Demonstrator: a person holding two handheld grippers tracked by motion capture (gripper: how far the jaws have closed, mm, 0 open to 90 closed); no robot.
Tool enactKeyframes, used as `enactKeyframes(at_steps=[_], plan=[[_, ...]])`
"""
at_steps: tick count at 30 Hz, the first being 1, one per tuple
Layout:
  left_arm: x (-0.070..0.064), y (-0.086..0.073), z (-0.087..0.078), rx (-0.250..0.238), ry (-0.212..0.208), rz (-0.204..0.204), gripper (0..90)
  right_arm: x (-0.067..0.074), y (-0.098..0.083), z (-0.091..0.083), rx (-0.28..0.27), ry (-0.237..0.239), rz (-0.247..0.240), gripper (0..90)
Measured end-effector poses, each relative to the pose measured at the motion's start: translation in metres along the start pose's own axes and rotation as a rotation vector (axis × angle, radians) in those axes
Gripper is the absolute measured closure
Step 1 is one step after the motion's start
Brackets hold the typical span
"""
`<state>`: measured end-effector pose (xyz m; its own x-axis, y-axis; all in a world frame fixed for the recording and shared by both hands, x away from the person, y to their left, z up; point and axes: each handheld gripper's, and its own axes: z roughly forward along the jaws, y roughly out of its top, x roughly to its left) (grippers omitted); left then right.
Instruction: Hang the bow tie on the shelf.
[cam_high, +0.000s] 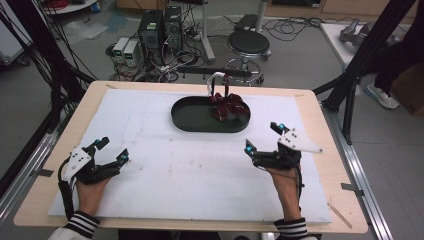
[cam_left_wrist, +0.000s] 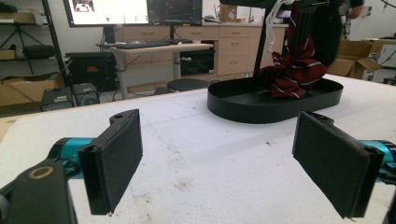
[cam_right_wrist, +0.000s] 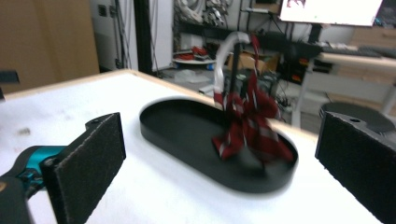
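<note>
Both sets of jaws stood wide apart and held nothing: the left gripper (cam_high: 111, 151) rested low at the near left of the desk, the right gripper (cam_high: 262, 138) at the near right, each on the white foam sheet (cam_high: 150, 165) that covered the wooden desk (cam_high: 327, 165). Ahead of them, well apart from either, sat the black oval tray (cam_high: 192, 117), and in its right end lay the dark red cloth with pale stripes (cam_high: 227, 106), bunched in a heap. Part of it ran upward with a white strap (cam_right_wrist: 224, 51) toward a black bar above; how it was fastened there was too blurred to tell. It looked light, soft and limp, likely to sag and trail once lifted, nothing fragile about it. The padded jaw faces should bite woven fabric well enough, though a thin single layer could slip free. The best hold seemed a thick fold at the top of the heap (cam_left_wrist: 294, 74), clear of the tray wall, with the right gripper the nearer one.
</note>
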<state>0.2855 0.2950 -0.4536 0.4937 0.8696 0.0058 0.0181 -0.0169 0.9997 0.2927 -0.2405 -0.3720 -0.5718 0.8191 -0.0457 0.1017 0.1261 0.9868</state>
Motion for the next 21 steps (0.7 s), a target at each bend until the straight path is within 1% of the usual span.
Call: enactKeyframes(at_steps=[3,4,6,8,10,14,16,17,19,21], plan=[[-0.001,0.0,0.0,-0.002,0.0,0.005,16.4,0.001,-0.027,-0.009,-0.01,-0.048,0.028,0.5],[-0.001,0.0,0.0,-0.002,0.002,0.007,16.3,0.002,-0.036,-0.012,-0.018,-0.073,0.032,0.4],[-0.001,0.0,0.0,-0.003,0.002,0.009,16.4,0.004,-0.05,-0.016,-0.038,-0.114,0.016,0.4],[-0.002,0.0,0.0,-0.004,0.003,0.009,16.3,0.003,-0.061,-0.019,-0.064,-0.127,0.023,0.4],[-0.002,0.0,0.0,-0.004,0.003,0.012,16.3,0.002,-0.068,-0.019,-0.071,-0.122,0.037,0.4],[-0.002,0.0,0.0,-0.002,0.006,0.017,16.3,0.0,-0.077,-0.016,-0.049,-0.111,0.047,0.4],[-0.002,0.0,0.0,-0.004,0.007,0.017,16.4,-0.001,-0.082,-0.015,-0.054,-0.103,0.058,0.4],[-0.002,0.0,0.0,-0.005,0.007,0.018,16.4,-0.001,-0.083,-0.014,-0.046,-0.1,0.062,0.4],[-0.003,0.0,0.0,-0.006,0.008,0.016,16.3,-0.001,-0.083,-0.015,-0.05,-0.111,0.052,0.4],[-0.003,0.0,0.0,-0.005,0.009,0.018,16.3,-0.001,-0.083,-0.015,-0.054,-0.11,0.059,0.5]])
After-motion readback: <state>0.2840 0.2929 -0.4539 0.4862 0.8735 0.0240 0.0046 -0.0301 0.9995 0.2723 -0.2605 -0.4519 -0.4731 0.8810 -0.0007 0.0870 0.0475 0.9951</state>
